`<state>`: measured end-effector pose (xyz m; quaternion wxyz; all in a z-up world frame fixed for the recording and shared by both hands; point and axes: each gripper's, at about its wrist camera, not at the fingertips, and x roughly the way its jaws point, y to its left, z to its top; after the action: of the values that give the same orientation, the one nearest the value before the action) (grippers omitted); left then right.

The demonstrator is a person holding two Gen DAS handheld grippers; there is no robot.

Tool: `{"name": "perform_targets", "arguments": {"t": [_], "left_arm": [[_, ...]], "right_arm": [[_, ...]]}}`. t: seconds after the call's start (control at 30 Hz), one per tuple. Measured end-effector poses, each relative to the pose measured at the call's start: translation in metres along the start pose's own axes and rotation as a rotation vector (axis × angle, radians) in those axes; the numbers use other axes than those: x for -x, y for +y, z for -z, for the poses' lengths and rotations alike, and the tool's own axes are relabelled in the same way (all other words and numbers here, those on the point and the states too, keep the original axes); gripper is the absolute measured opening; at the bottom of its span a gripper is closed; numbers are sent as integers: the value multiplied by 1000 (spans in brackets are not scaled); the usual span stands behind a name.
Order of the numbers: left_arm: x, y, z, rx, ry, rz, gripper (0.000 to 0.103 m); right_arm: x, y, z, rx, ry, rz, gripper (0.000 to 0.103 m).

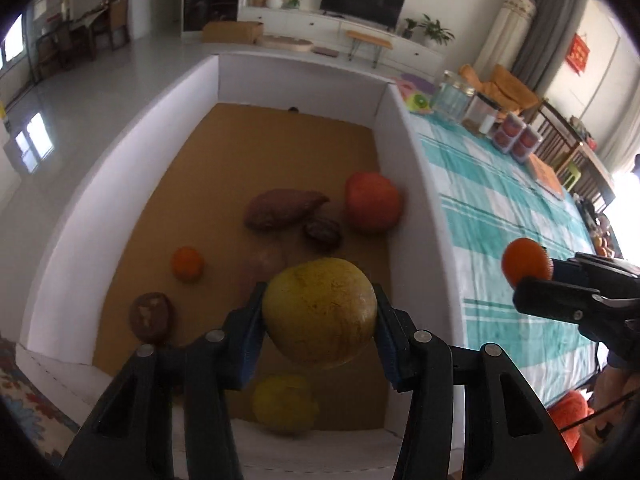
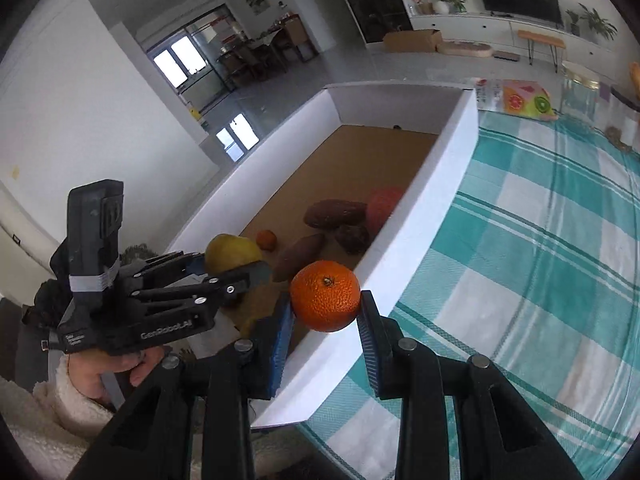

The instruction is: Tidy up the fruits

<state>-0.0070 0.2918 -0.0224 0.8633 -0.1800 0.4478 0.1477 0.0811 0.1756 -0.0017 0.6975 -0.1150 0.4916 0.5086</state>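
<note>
My left gripper (image 1: 320,320) is shut on a large yellow-green pear (image 1: 320,310), held above the white box (image 1: 404,152) with a brown floor. My right gripper (image 2: 326,312) is shut on a small orange tangerine (image 2: 325,300), over the box's right wall; the tangerine (image 1: 525,261) shows at right in the left wrist view. The pear (image 2: 230,252) and left gripper (image 2: 224,276) appear at left in the right wrist view. Inside the box lie a sweet potato (image 1: 282,210), a big red-orange fruit (image 1: 373,202), a small tangerine (image 1: 187,264), a dark lump (image 1: 323,234), a brown round fruit (image 1: 151,316) and a yellow fruit (image 1: 285,404).
The box stands on a table with a teal and white checked cloth (image 2: 540,248). Jars and clear fruit packs (image 1: 516,138) stand at the table's far end. A person's hand (image 2: 116,372) in a fleecy sleeve holds the left gripper. A colourful fruit-print item (image 2: 524,100) lies behind the box.
</note>
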Motion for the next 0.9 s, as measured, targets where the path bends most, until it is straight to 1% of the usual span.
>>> {"name": "perform_targets", "arguments": {"t": [0.1,0.17,0.2,0.23,0.27,0.3,0.33,0.4,0.47,0.53,0.57,0.6,0.63,0.7,0.8,0.83,0.9], "left_arm": [[-18,20,5,41,53,-63,51],[-23,27,8,62,71,-84,55],[-21,30,9,62,72,-87,62],[-21,30,9,56,68,-87,69],[-18,29,8,48,58,-89,71],[-14,27,8,37,46,-98,74],[-11,25,7,25,34,-108,76],[-1,21,3,6,4,-125,77],[12,16,1,-4,-40,-150,82],[28,11,-1,-5,-103,-190,85],[34,9,-1,4,-134,-218,85],[39,6,-1,14,-147,-250,87],[43,5,-2,18,-144,-277,90],[45,2,-3,-8,-123,-313,90],[44,-2,1,-56,-106,-391,90],[43,-2,4,-60,-103,-401,90],[43,4,8,-28,-78,-381,90]], "right_arm": [[-31,26,-8,97,91,20,33],[-45,33,-10,119,129,46,35],[-51,33,-11,113,144,52,39],[-54,30,-14,99,149,54,48],[-54,29,-16,83,147,54,53],[-52,27,-19,67,141,50,61],[-48,25,-21,51,134,47,64],[-35,24,-29,32,114,51,65],[-19,24,-35,21,83,64,71],[-4,28,-40,10,51,86,85],[2,30,-41,1,38,102,89],[6,31,-40,-10,27,119,95],[8,32,-37,-21,20,134,99],[6,35,-25,-45,28,155,100],[-5,41,-3,-63,85,164,100],[-7,42,3,-62,94,170,100],[-10,48,11,-47,90,203,100]]}}
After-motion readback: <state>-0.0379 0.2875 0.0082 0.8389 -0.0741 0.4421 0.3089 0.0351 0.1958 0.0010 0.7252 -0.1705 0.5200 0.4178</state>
